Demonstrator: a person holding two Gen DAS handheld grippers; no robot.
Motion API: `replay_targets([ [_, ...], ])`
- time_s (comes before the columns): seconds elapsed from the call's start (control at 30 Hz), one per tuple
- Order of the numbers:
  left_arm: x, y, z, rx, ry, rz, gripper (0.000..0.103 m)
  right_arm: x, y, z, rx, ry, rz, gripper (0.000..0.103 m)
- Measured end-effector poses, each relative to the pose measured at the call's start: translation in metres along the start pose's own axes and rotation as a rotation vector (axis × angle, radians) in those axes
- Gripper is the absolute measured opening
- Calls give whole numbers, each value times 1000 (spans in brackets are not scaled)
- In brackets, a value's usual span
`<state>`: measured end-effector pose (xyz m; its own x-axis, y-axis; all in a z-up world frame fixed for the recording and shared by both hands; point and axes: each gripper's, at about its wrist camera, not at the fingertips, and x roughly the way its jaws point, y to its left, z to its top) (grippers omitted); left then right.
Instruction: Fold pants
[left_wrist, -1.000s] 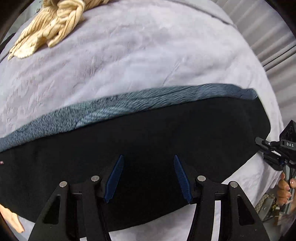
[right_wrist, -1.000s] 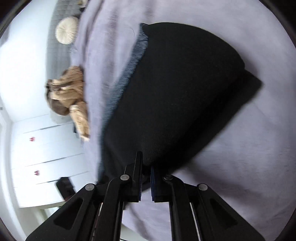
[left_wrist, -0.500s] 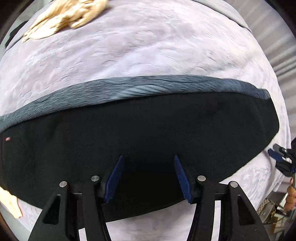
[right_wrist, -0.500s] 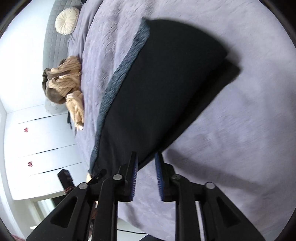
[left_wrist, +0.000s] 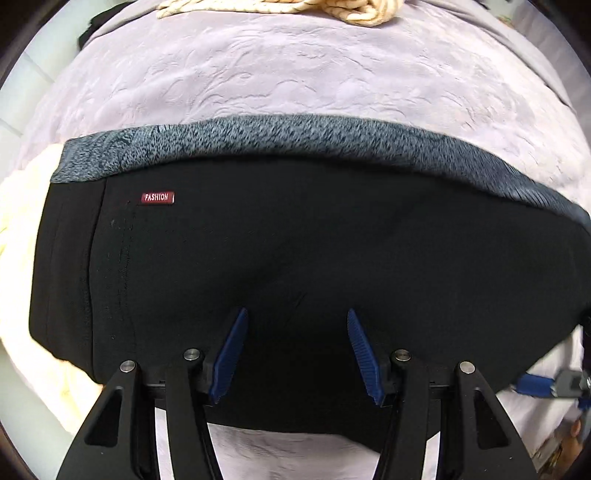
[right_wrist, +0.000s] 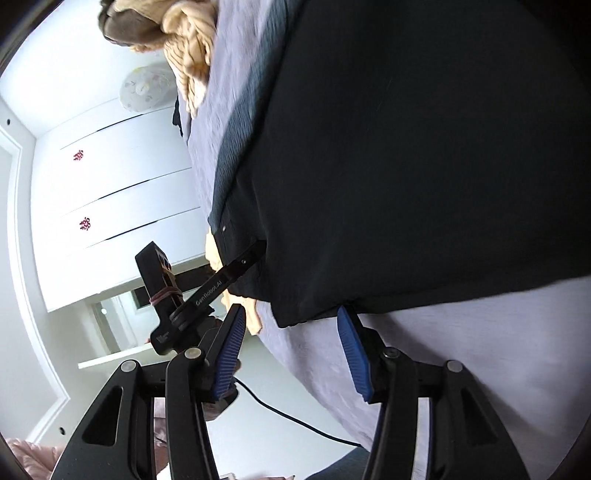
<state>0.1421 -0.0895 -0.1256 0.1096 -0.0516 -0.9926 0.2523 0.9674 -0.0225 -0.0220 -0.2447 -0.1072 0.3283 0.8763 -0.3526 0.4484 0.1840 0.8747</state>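
Left wrist view: the left tool (left_wrist: 295, 350) points down over the black pants (left_wrist: 295, 266), which lie folded in a broad band across the middle of the frame on the lilac bedspread (left_wrist: 295, 74). Its blue pads (left_wrist: 231, 354) stand spread with nothing pinched between them; the black cloth lies below. A grey marled fleece lining (left_wrist: 295, 134) shows along the upper edge of the pants, and a small red "FASHION" label (left_wrist: 158, 197) sits at the left. A cream knitted garment (left_wrist: 354, 11) lies at the top edge, and a pale yellow cloth (left_wrist: 22, 206) peeks out at the left under the pants. At the lower right edge part of the right tool (left_wrist: 546, 384) shows.

Right wrist view: the right tool (right_wrist: 288, 350) sits at the bottom of the frame, its jaws having just been opening; they stand spread and grip nothing. A corner of the pants (right_wrist: 406, 166) hangs just above the gap, and the right pad (right_wrist: 351, 350) touches the hem there. The left tool (right_wrist: 207, 291) reaches in from centre left at the edge of the pants. White wardrobe doors (right_wrist: 110, 184) fill the left side.
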Motion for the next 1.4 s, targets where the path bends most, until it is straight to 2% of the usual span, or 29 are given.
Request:
replay_targets([
  [0.1, 0, -2, -7, 79, -7, 1, 58, 17, 5, 0, -1, -13, -43, 57],
  [0.17, 2, -4, -7, 84, -11, -29, 62, 21, 8, 0, 3, -34, -66, 57],
  [0.27, 4, 9, -10, 94, -18, -71, 62, 24, 16, 1, -2, -65, -94, 57],
  [0.3, 4, 13, -16, 106, -20, -77, 62, 21, 16, 0, -6, -68, -110, 53],
  [0.33, 2, 15, -17, 123, -21, -84, 62, 24, 20, 1, -13, -70, -132, 47],
  [0.37, 1, 17, -19, 137, -21, -91, 62, 28, 27, 3, -19, -74, -171, 18],
  [0.4, -2, 25, -23, 148, -23, -98, 62, 30, 35, 5, -20, -82, -194, 8],
  [0.47, -5, 32, -29, 166, -25, -103, 62, 21, 48, -2, -47, -122, -189, 8],
  [0.53, -8, 39, -39, 182, -32, -106, 62, 18, 55, -17, -104, -142, -270, 8],
  [0.6, -6, 49, -44, 211, -42, -104, 62, 24, 39, -25, -61, -160, -329, 8],
  [0.67, -8, 46, -51, 239, -41, -83, 62, 26, 21, -26, 28, -166, -283, 8],
  [0.73, -14, 39, -53, 250, -25, -57, 62, 17, 25, -32, 23, -143, -245, 9],
  [0.8, -22, 26, -57, 227, -20, -68, 62, -6, 35, -41, -32, -144, -303, 12],
  [0.87, -29, 28, -50, 192, -32, -113, 62, -45, 42, -48, -75, -223, -350, 17],
  [0.97, -34, 12, -41, 178, -55, -150, 62, -119, 29, -43, 10, -412, -369, 21],
  [1.0, -31, 5, -40, 180, -54, -159, 62, -135, 23, -38, 47, -445, -375, 24],
  [1.1, -15, -15, -44, 195, -25, -144, 62, -164, 6, -20, 123, -504, -330, 25],
  [1.13, -12, -20, -50, 214, -41, -113, 68, -166, -1, -16, 155, -518, -309, 25],
  [1.17, -12, -22, -55, 236, -56, -101, 70, -165, -9, -15, 187, -525, -302, 15],
  [1.27, -13, -24, -72, 284, -72, -67, 73, -152, -24, -21, 214, -503, -334, 6],
  [1.37, -18, -17, -73, 270, -26, -66, 73, -167, -23, -32, 195, -489, -314, 6],
  [1.4, -21, -17, -71, 263, -13, -60, 73, -173, -19, -35, 176, -490, -330, 13],
])
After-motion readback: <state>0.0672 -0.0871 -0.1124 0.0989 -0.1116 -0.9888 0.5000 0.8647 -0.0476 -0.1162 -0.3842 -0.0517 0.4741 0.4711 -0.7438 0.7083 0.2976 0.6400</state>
